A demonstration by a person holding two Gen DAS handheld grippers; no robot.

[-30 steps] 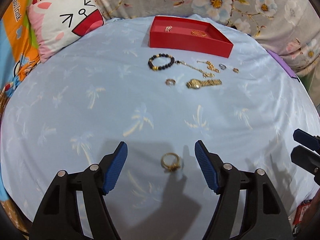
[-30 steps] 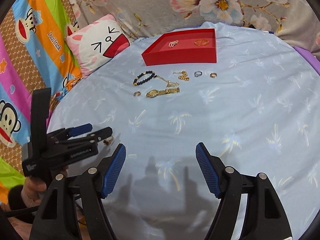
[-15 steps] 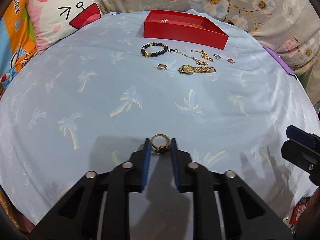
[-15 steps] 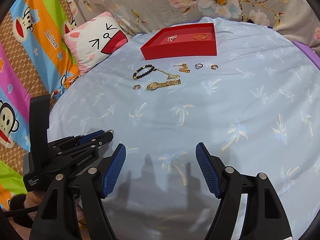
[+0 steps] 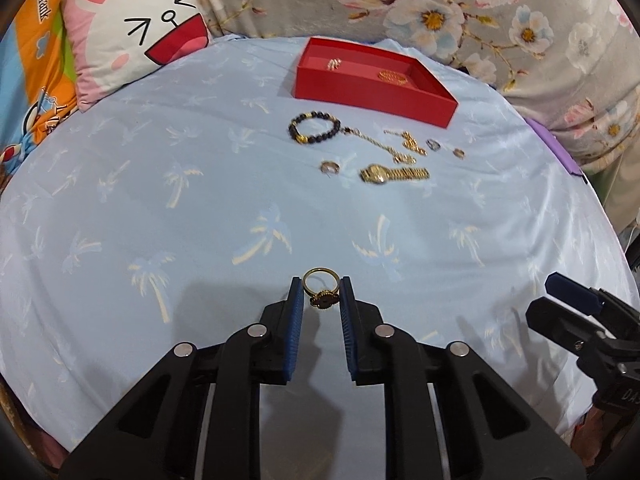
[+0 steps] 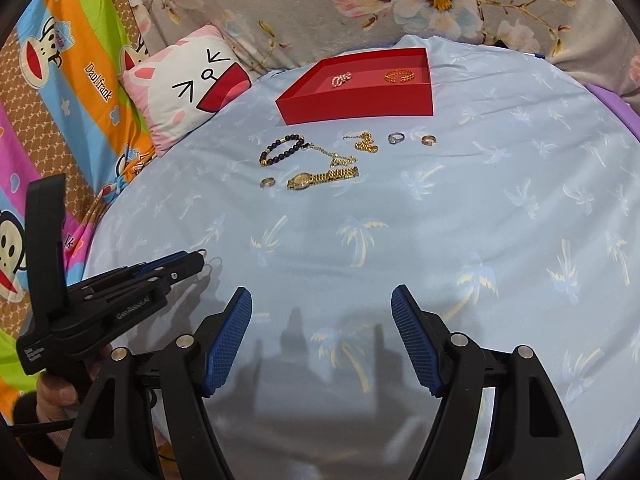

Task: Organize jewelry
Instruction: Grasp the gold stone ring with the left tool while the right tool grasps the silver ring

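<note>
Left gripper [image 5: 320, 300] jaws are clamping the gold ring [image 5: 321, 291] at 6 o'clock, right gripper [image 6: 321, 340] jaws gaping idle; best carrying it level, gently, toward the red tray [image 5: 372, 92] at 12.

There is one red box [image 5: 374, 98] with two gold pieces [image 5: 393, 77] inside. On the blue bed sheet [image 5: 160, 208] lie four rings [image 5: 330, 167], one gold watch [image 5: 394, 174], one bead bracelet [image 5: 314, 130] and two gold chains [image 5: 410, 142].
</note>
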